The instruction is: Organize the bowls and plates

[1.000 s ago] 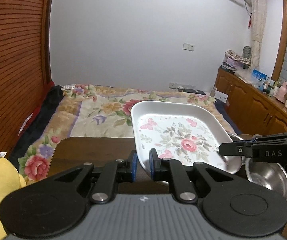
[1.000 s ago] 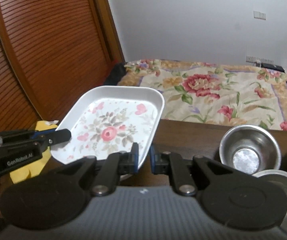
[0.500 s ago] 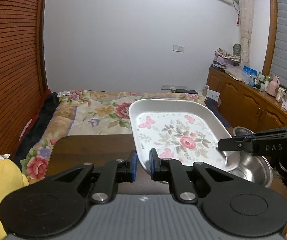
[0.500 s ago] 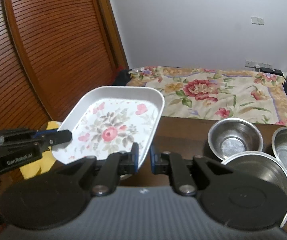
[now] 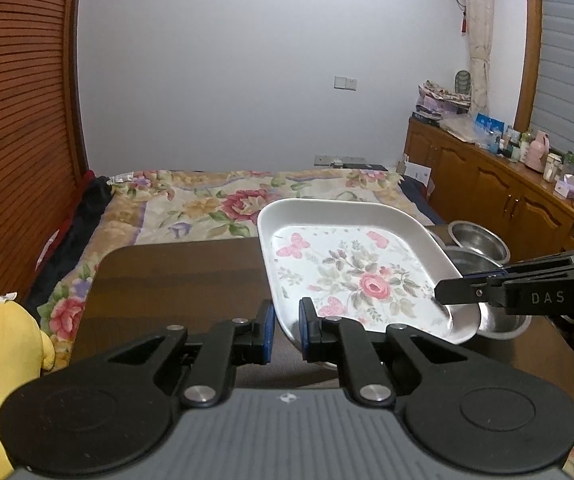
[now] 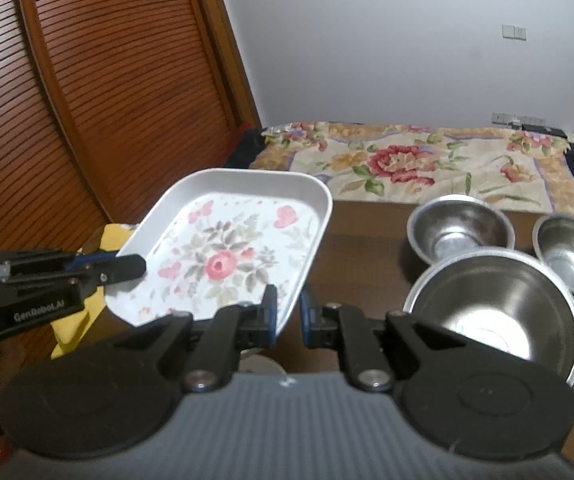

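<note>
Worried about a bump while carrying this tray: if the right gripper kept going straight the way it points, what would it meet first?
Probably bare table top: the right gripper, shut on the floral tray, aims between tray and steel bowls. Depth is unclear.

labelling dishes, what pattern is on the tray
Pink roses and butterflies on white tray; clearest in left wrist view.

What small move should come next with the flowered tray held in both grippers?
Probably lower it level onto the bare table. The left gripper and right gripper each clamp the tray rim, and it hangs above the wood, left of the three steel bowls.
</note>
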The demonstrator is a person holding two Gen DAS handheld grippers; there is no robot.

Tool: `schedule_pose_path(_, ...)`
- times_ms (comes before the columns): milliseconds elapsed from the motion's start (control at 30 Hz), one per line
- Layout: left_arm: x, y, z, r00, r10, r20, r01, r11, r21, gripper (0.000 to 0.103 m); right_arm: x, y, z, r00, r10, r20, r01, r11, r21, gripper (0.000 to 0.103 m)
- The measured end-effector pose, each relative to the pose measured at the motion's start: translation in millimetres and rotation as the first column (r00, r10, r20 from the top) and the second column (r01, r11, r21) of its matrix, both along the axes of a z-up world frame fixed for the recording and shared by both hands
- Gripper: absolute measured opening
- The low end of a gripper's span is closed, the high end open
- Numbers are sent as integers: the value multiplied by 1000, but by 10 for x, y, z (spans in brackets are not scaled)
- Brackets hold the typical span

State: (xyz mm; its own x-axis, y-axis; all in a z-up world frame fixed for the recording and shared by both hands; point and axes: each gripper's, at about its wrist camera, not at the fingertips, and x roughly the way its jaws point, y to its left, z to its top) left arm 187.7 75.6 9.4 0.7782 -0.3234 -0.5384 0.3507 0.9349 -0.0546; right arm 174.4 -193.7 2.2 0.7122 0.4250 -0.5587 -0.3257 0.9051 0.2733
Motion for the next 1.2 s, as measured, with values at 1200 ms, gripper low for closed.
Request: schedule_pose_path(1200,-693,216,-749,995,10,-100,-10,1000,-1,15,-616,128,-583,994,110,-16,-111,992,-60,14)
